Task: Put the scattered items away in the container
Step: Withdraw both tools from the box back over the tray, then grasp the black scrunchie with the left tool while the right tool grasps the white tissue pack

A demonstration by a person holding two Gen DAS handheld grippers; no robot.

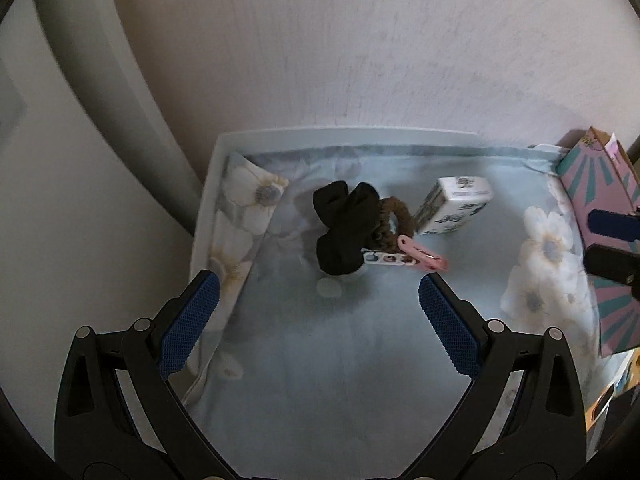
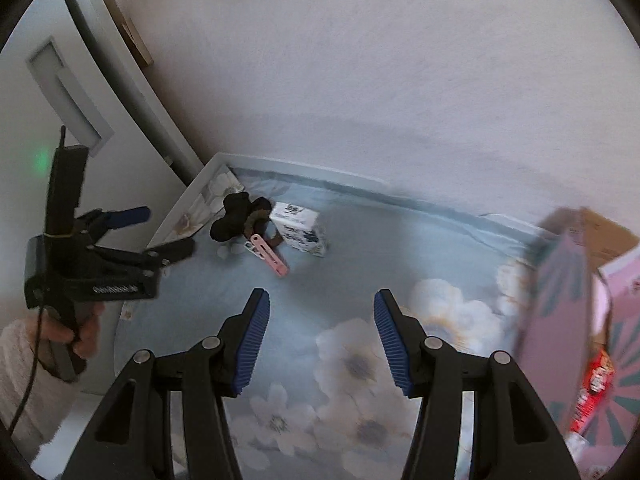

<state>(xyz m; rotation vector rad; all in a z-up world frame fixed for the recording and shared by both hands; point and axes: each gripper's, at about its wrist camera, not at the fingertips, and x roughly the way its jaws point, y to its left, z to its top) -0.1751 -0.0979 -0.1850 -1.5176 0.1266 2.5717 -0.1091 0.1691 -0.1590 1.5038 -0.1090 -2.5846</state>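
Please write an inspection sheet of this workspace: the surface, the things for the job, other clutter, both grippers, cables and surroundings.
Surface: a bed sheet, light blue with white flowers, on a white frame.
Job's things: black scrunchie, brown scrunchie, pink clothespin, a white strip with holes and a small white printed box lie close together at the far side. The pink cardboard box stands open at the right edge.
Clutter: a red packet inside the cardboard box.
Grippers: left gripper open and empty; right gripper open and empty.
Cables: a thin black cable hangs by the left hand.
Surroundings: white wall; a white door at the left.
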